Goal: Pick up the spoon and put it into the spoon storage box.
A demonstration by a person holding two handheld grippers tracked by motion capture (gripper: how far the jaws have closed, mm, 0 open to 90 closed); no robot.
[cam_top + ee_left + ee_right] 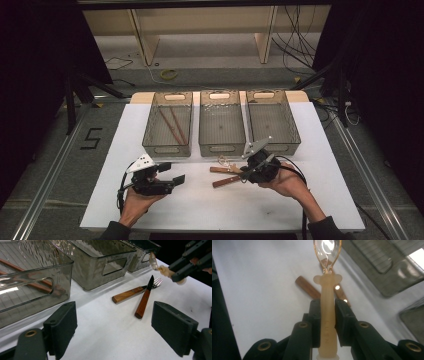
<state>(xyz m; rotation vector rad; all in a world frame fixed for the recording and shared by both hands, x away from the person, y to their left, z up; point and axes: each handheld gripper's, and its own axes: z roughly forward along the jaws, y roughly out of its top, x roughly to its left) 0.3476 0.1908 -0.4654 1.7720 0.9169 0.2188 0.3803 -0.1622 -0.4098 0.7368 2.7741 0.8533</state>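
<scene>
The right gripper point(327, 315) clamps a spoon point(327, 302) handle above the desk point(200, 205). The left gripper point(113, 327) gapes empty. A loose grip could drop the spoon onto the knife point(144, 298) at 12 o'clock.

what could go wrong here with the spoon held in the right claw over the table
1. The right claw pinches only the smooth cream handle of the clear-bowled spoon, so it may slip or swivel on the way to a bin.
2. The wooden-handled knife and wooden-handled fork lie crossed just below; a dropped spoon could knock them.
3. The smoky clear plastic bins stand close together, so the spoon might catch a rim.
</scene>
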